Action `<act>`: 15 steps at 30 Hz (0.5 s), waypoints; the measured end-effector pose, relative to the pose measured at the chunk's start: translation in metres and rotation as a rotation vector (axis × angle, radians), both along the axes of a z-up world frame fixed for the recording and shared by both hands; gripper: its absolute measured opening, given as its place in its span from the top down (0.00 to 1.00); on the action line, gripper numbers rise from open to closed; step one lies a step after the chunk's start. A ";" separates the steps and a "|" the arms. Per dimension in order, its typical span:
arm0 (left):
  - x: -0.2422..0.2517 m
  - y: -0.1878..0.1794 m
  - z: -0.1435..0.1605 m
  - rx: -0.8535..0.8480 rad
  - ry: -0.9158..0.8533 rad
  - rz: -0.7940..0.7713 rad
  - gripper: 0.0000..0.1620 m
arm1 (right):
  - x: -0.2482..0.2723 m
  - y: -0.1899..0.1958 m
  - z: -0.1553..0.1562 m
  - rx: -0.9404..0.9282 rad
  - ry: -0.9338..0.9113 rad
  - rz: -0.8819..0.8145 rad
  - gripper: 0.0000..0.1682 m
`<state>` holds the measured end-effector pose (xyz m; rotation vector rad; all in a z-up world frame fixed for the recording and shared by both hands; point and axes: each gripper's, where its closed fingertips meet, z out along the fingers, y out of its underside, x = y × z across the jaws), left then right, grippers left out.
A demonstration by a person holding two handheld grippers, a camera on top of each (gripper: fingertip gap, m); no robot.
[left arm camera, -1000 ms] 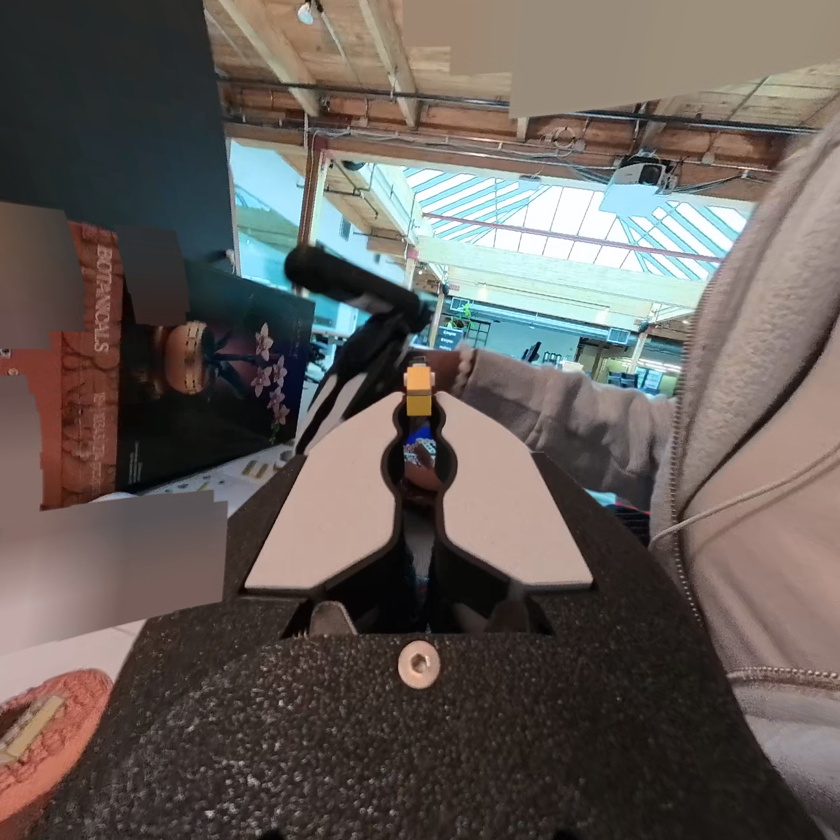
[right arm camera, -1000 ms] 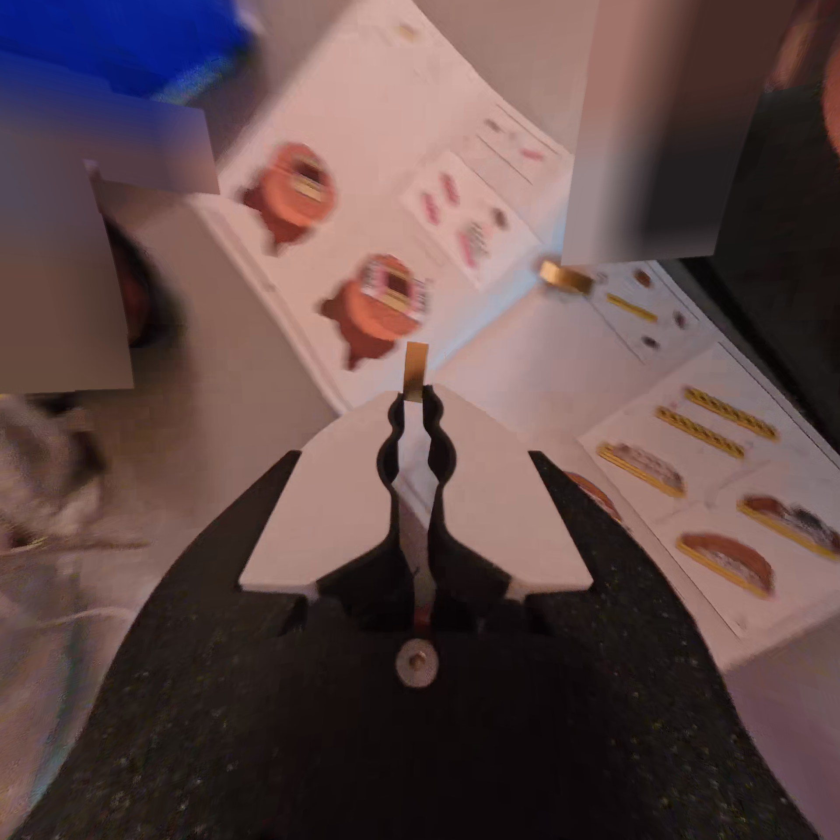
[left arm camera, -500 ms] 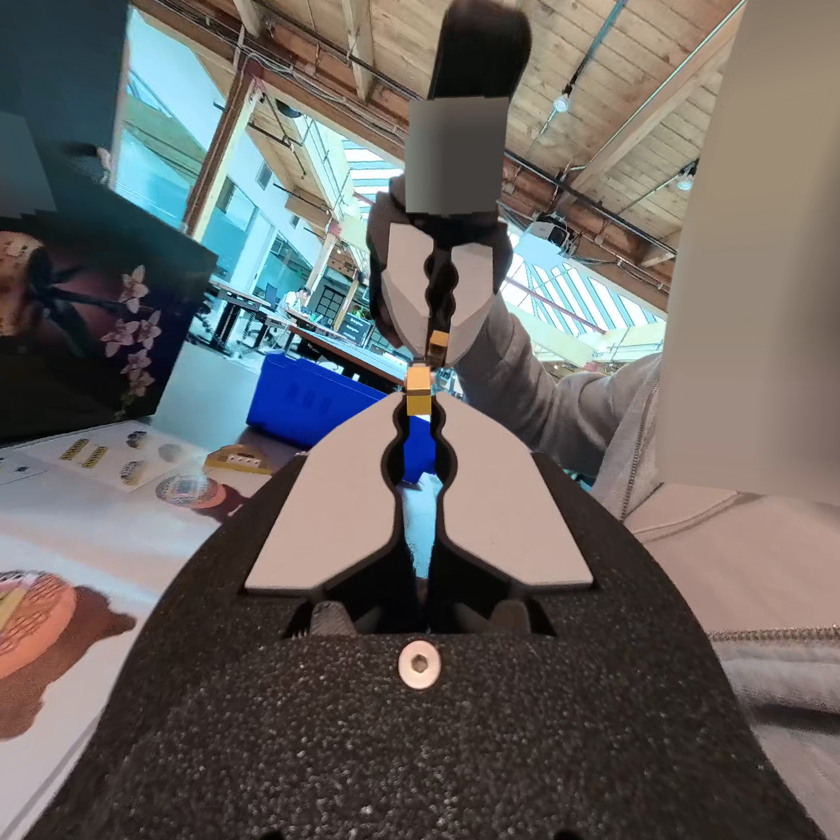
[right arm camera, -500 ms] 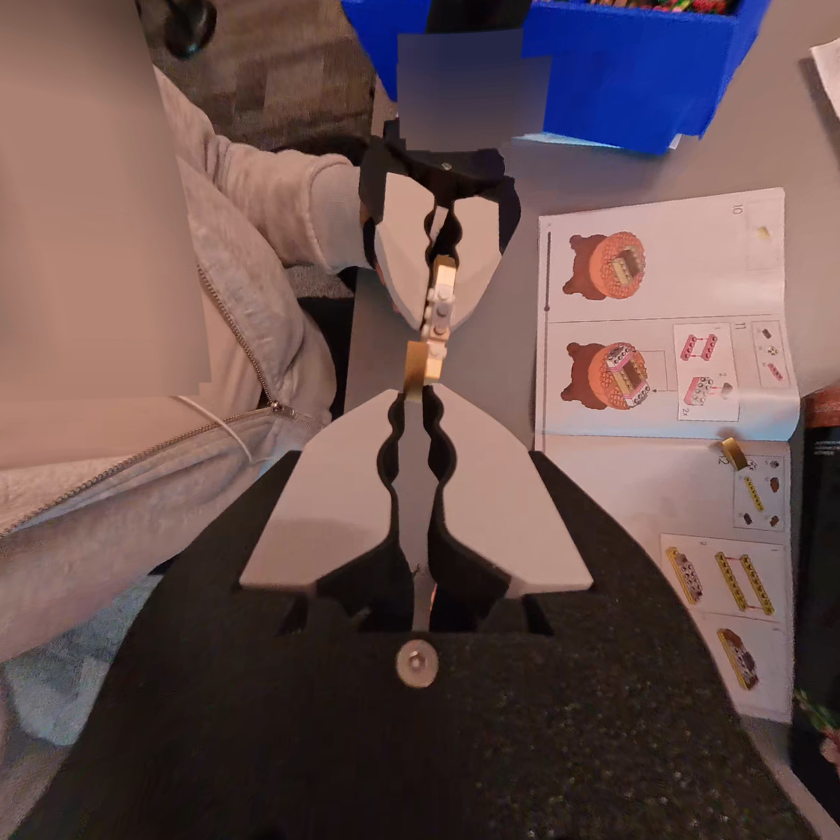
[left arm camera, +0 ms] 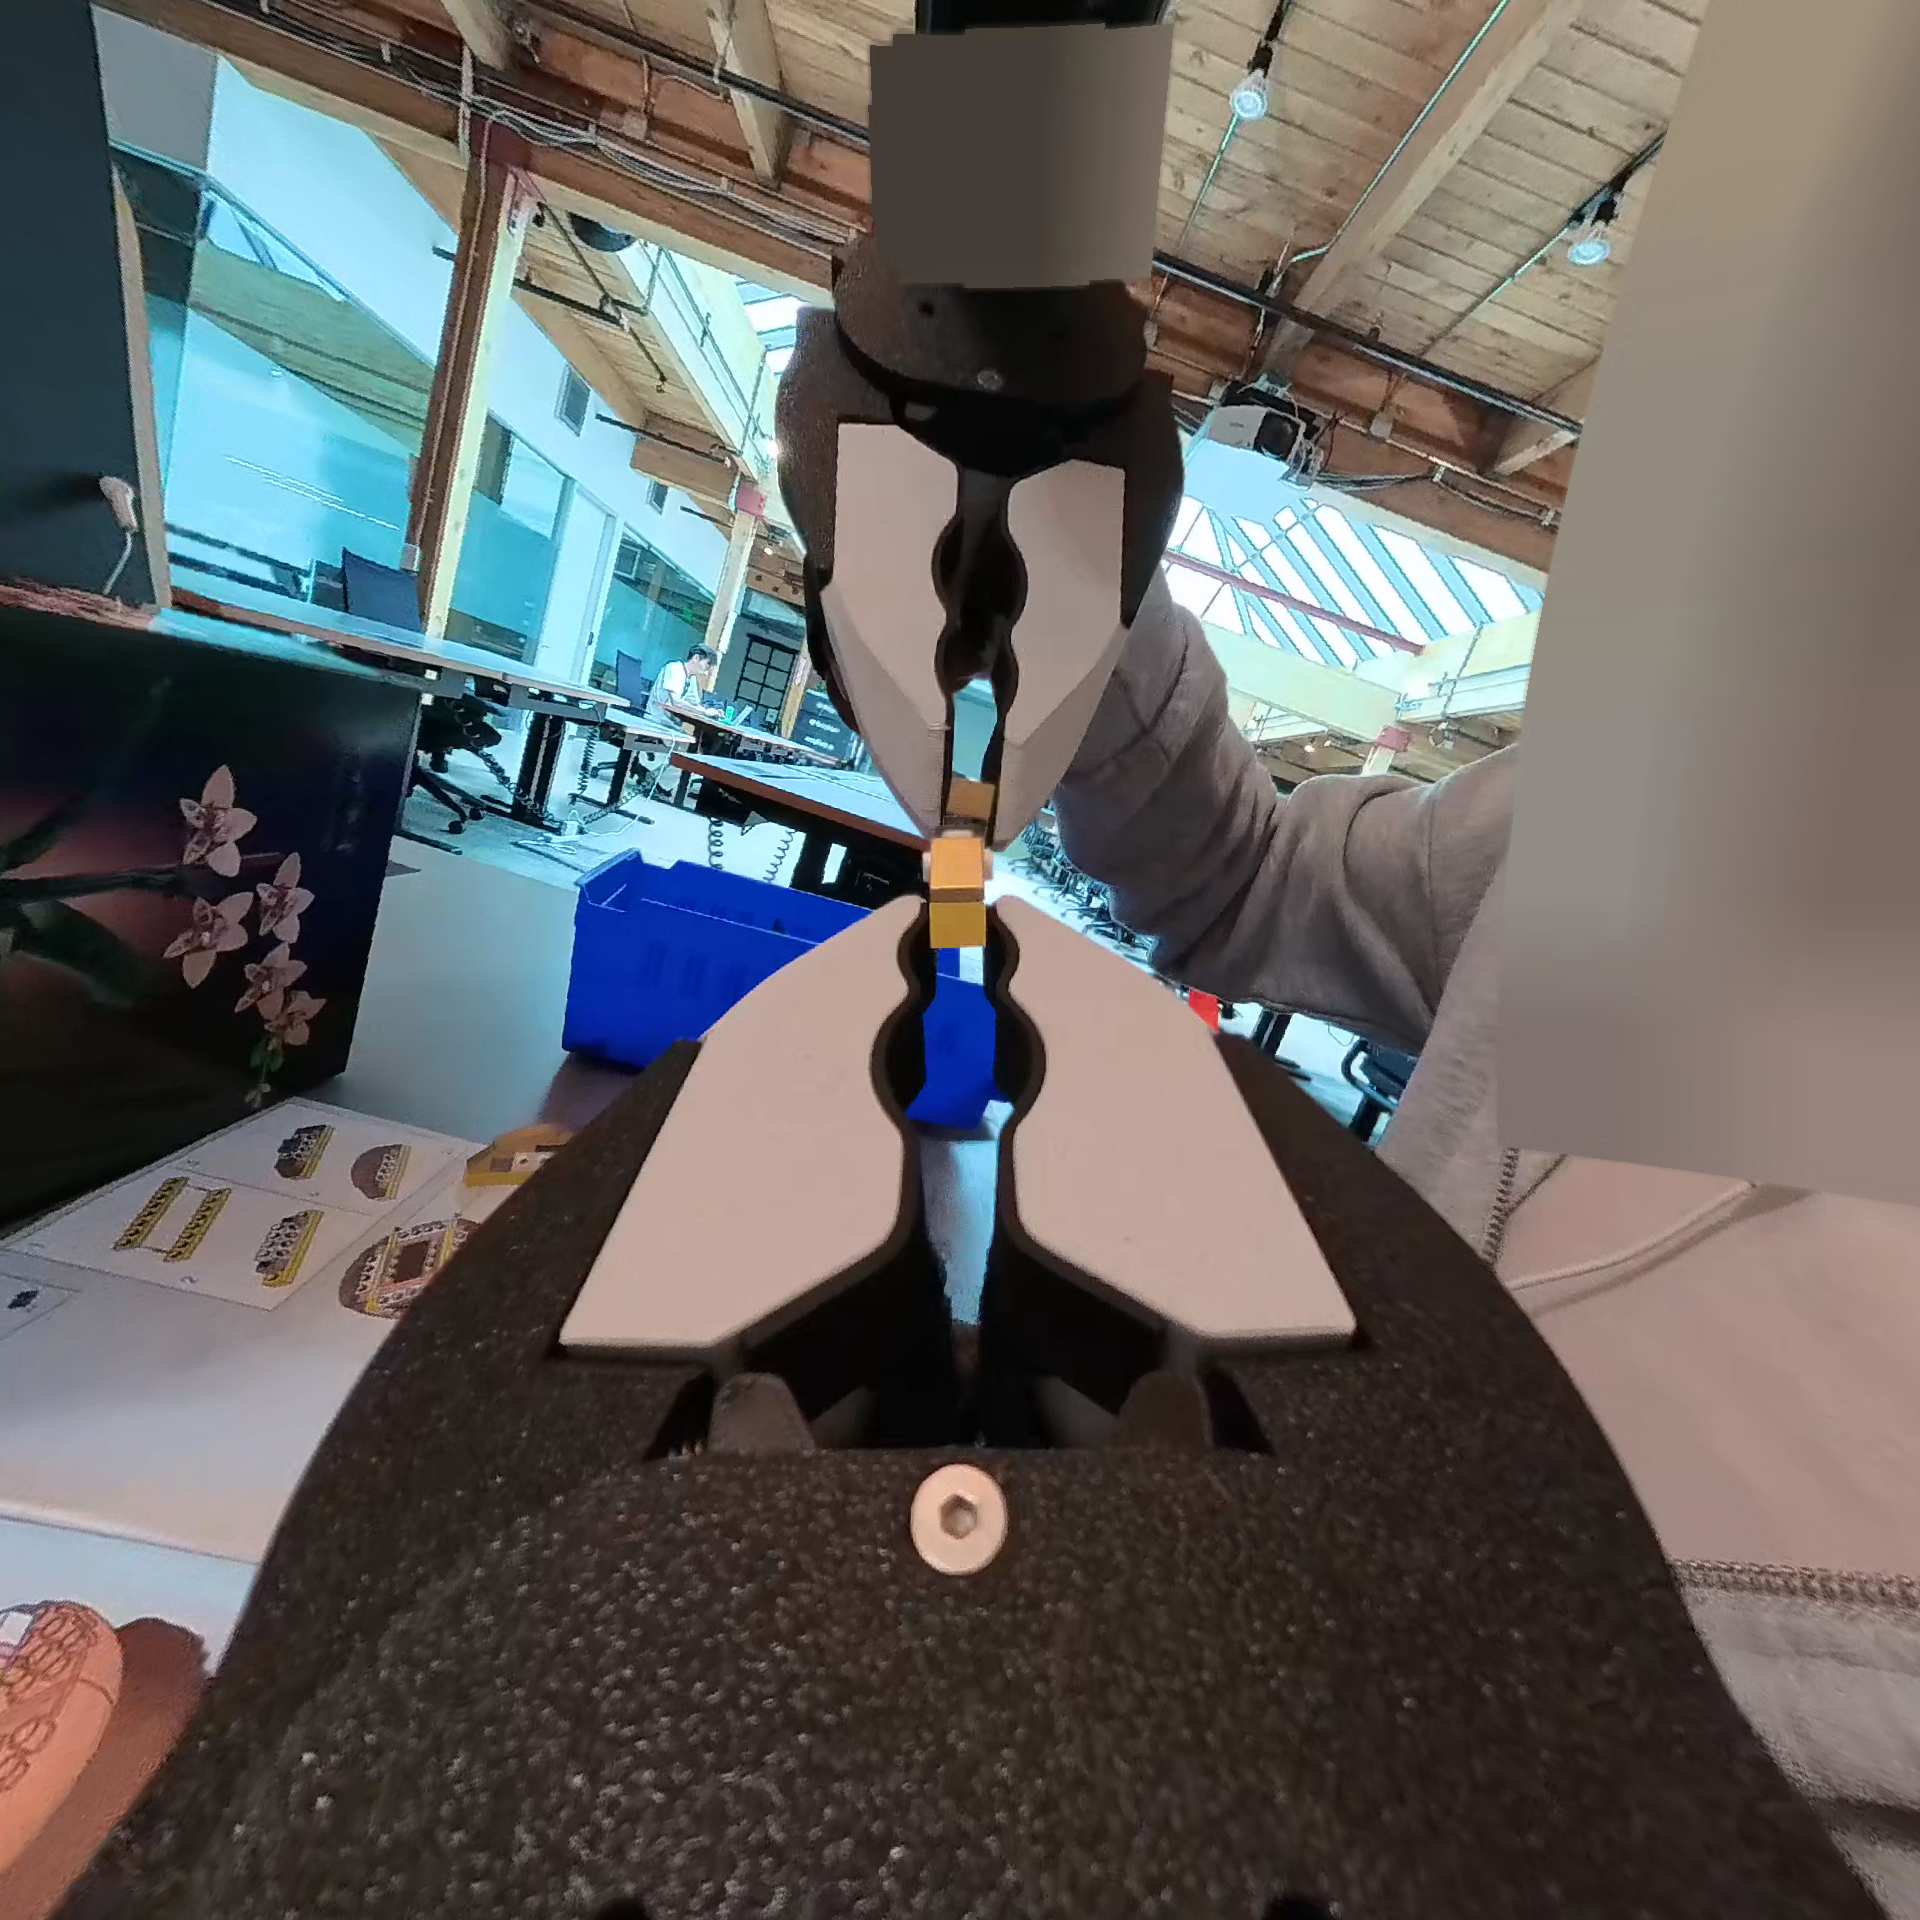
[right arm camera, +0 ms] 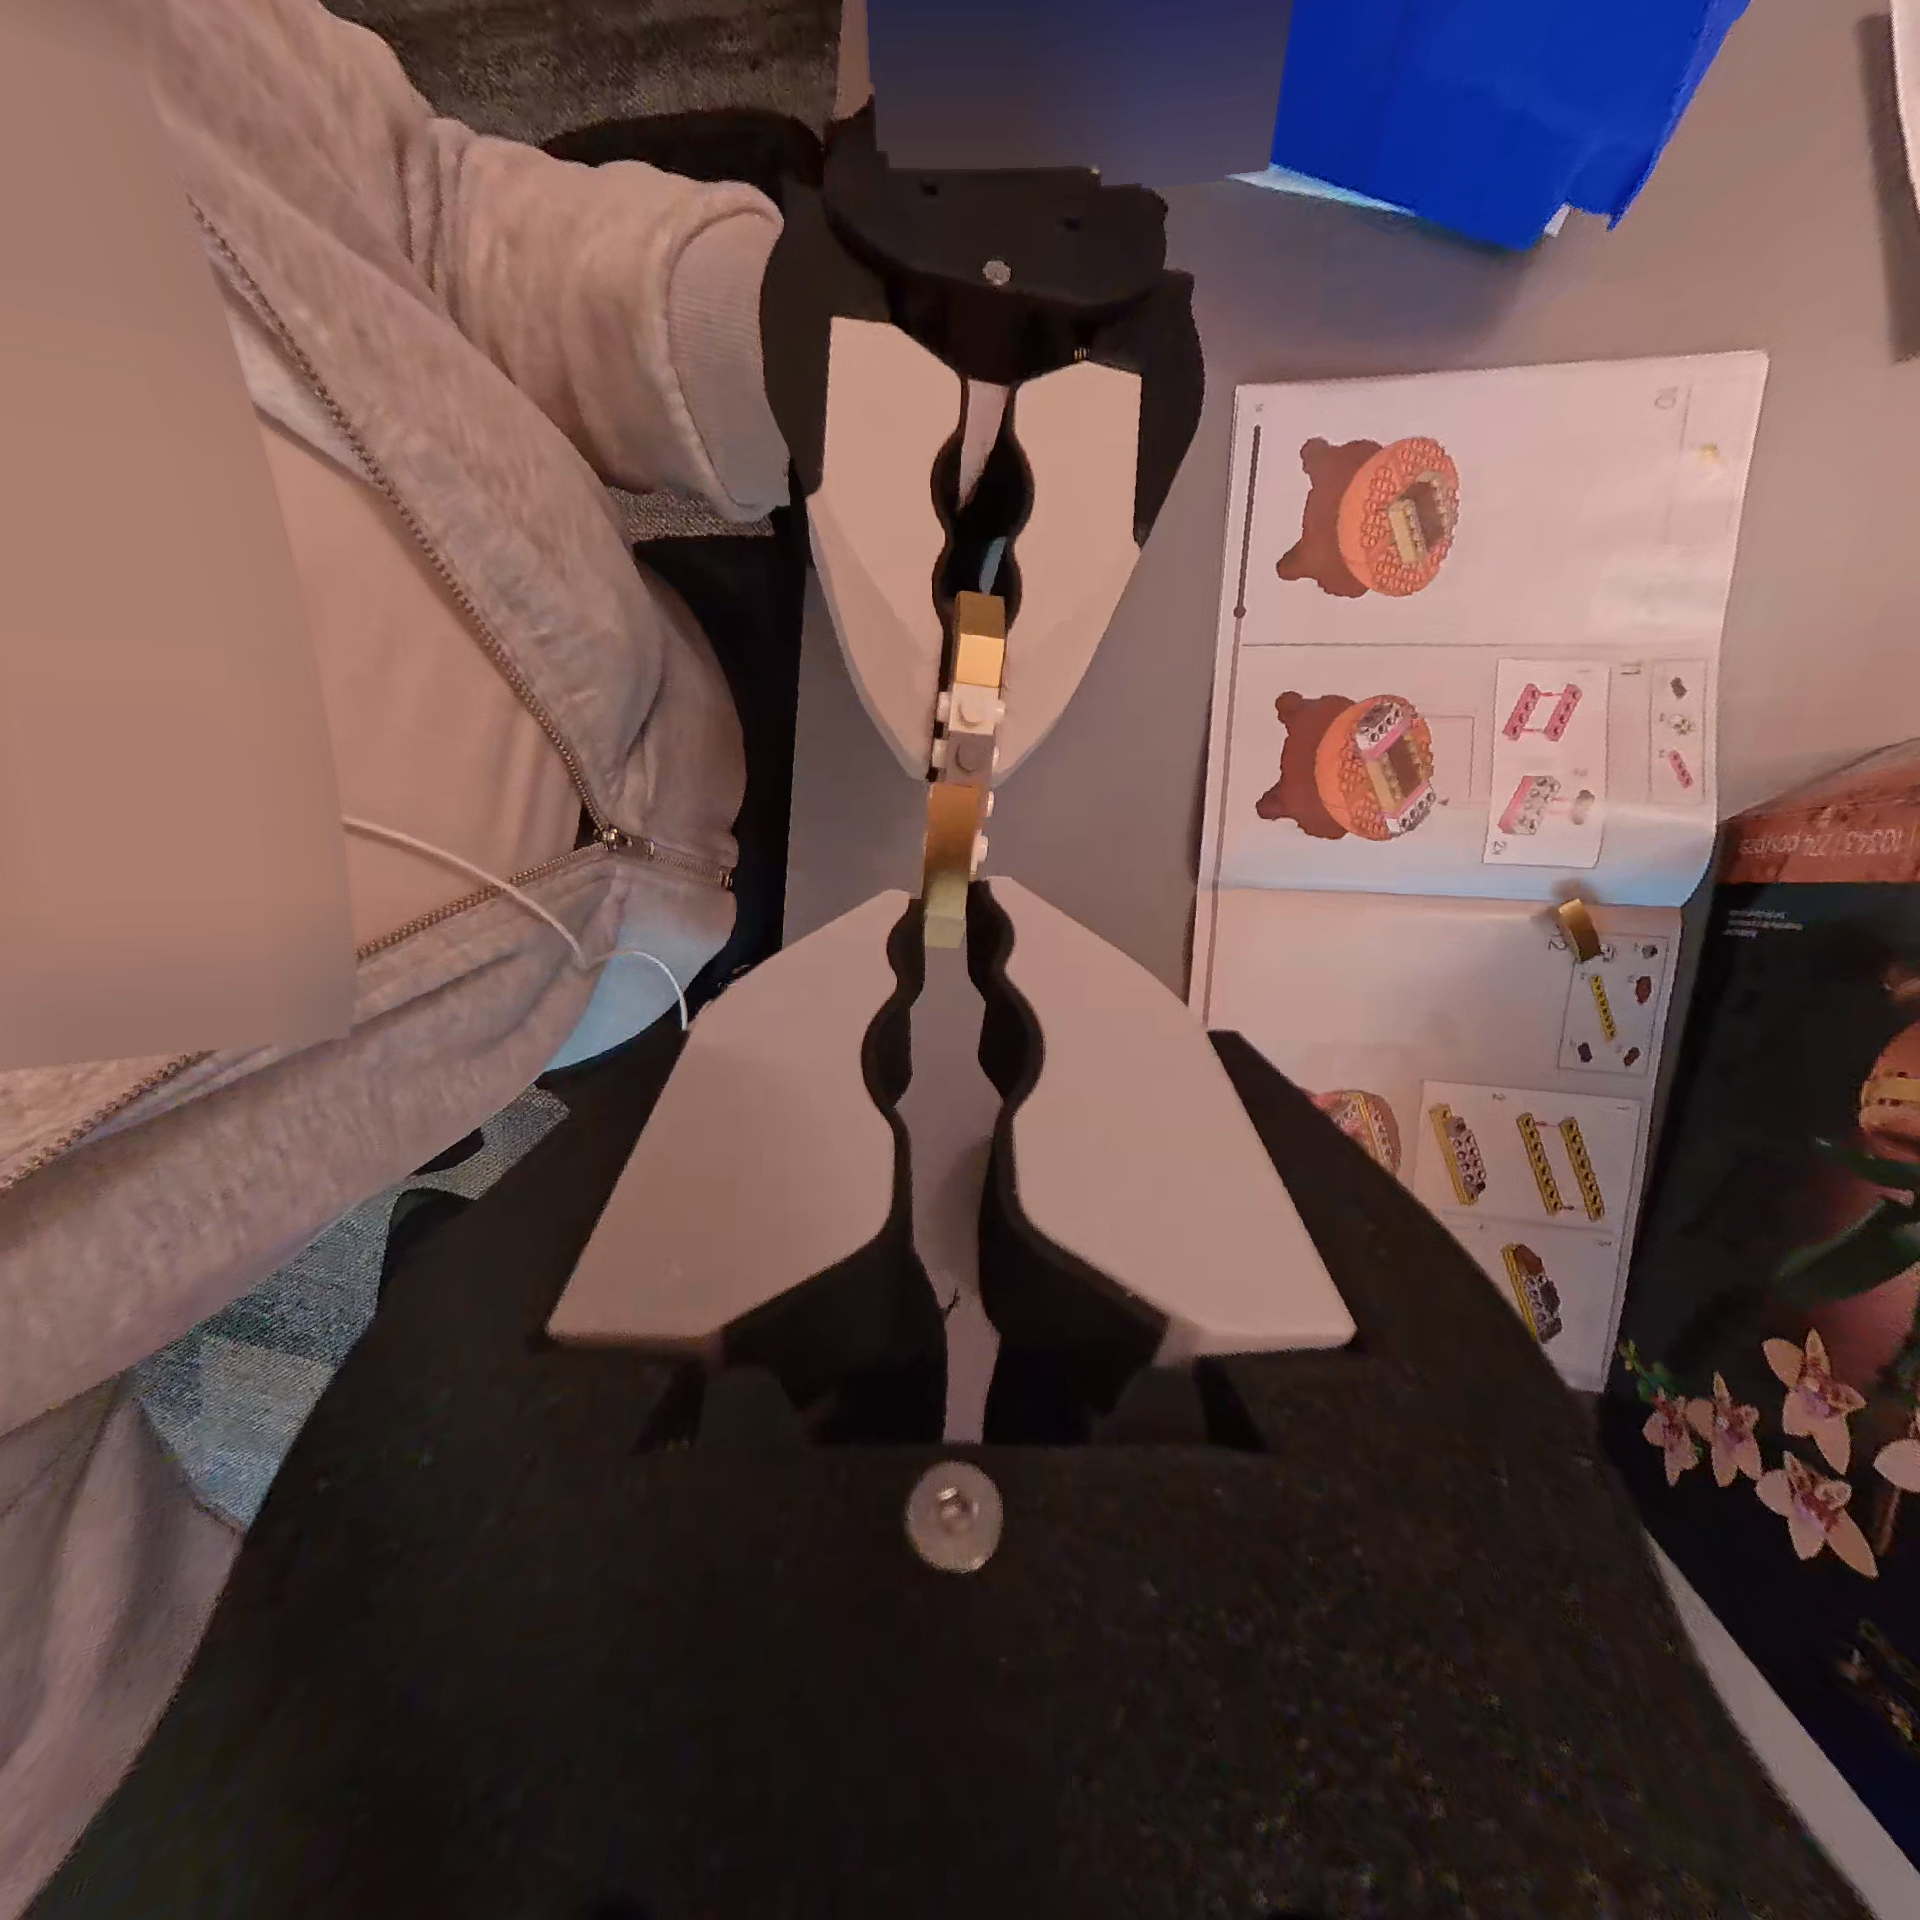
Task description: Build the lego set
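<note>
Left claw [left arm camera: 956, 920] is pinching a small yellow lego brick assembly [left arm camera: 956, 896] between its pale grey fingertips, jaws closed on it. Right claw [right arm camera: 951, 914] is clamping a thin tan lego plate [right arm camera: 948, 883] at its tips, jaws together on the piece. Both claws are pointing tip to tip, held up off the tabletop [right arm camera: 1455, 281]. In the left wrist view the right claw [left arm camera: 968, 800] is coming down from above, its tan piece touching the top of the yellow brick. In the right wrist view the left claw [right arm camera: 966, 727] is facing back, its assembly showing as a row of tan, white and grey studded bricks, the near end meeting the tan plate. Whether the pieces are fully seated is not clear.

Grey hoodie sleeves [right arm camera: 582, 343] of the person are reaching behind each claw. Lying open on the grey tabletop to the right is a white instruction booklet [right arm camera: 1475, 665] with pictures of orange round builds and yellow beams. A loose small tan lego piece [right arm camera: 1579, 925] is sitting on the booklet near its fold. Just beside the booklet, a dark product box with pink orchid flowers printed on it [right arm camera: 1787, 1247] is standing. A blue plastic bin [left arm camera: 717, 956] is sitting farther back on the tabletop, behind the claws.
</note>
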<state>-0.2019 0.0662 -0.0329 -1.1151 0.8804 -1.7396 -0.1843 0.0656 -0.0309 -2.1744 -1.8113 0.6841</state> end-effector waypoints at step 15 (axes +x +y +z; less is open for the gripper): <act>-0.003 -0.002 0.004 0.033 0.000 0.024 0.96 | -0.003 -0.001 0.003 -0.016 -0.108 0.007 0.95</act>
